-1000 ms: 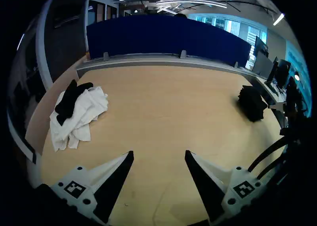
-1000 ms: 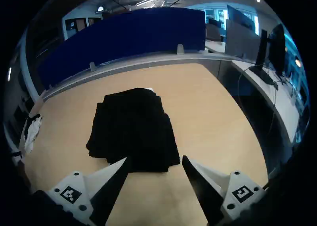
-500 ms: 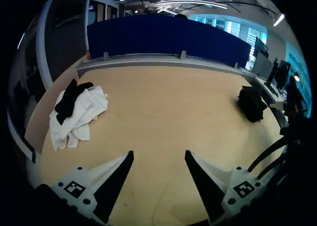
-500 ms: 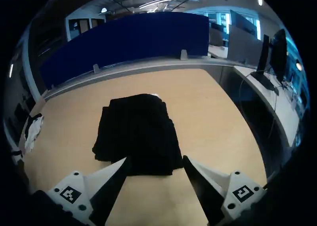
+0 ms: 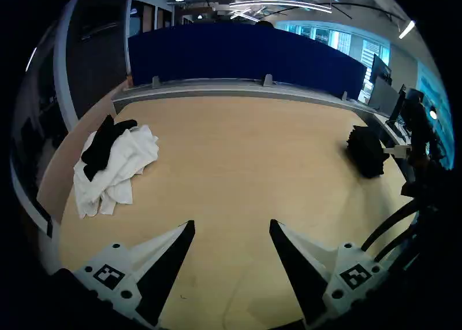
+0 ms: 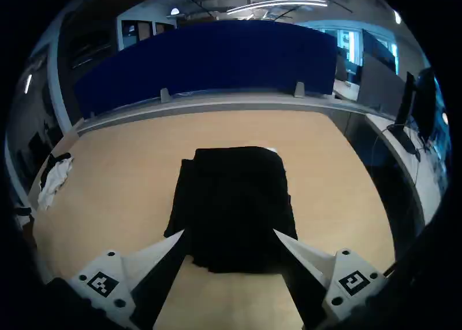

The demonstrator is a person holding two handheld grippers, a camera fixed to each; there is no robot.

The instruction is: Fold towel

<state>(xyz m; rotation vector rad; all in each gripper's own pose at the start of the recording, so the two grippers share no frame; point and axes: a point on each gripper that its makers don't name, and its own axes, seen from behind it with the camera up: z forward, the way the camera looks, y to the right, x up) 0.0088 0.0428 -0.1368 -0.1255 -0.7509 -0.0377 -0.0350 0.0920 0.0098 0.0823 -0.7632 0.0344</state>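
At the centre of the right gripper view, a folded black towel (image 6: 237,203) lies flat on the wooden desk (image 6: 115,174), its near edge between the spread jaws of the right gripper (image 6: 229,233), which points level along the desk toward a blue partition (image 6: 208,52). Whether the jaws touch the cloth cannot be told. Toward the lower middle of the left gripper view, the left gripper (image 5: 231,221) hovers over bare desk, jaws wide apart and empty. Crumpled white towels (image 5: 118,162) with a black cloth (image 5: 104,142) on top sit at the left of that frame.
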